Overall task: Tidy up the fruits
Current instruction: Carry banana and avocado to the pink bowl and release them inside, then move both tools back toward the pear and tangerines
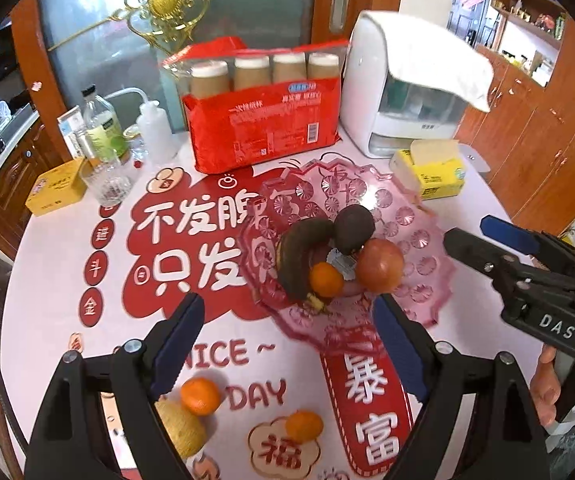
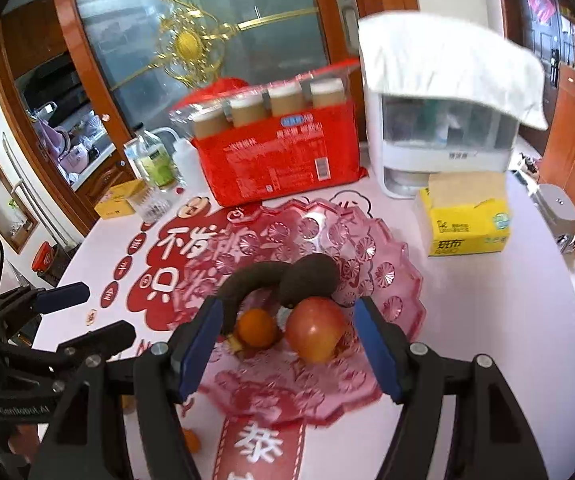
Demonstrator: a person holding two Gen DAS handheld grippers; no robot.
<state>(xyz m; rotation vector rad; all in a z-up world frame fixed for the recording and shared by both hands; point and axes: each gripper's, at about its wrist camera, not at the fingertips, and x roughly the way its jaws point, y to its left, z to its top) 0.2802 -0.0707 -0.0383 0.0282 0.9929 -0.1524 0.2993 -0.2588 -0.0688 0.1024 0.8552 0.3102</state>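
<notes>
Pink glass dish already carries a blackened banana, apple and one tangerine. Two loose tangerines (plus a kiwi) lie nearest the left gripper, just below its wide-open, empty jaws; the right gripper, also open and empty, hovers over the dish.

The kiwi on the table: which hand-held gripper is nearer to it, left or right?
Left. The left hand-held gripper is open right beside the kiwi; the right hand-held gripper sits over the pink dish, farther away.
</notes>
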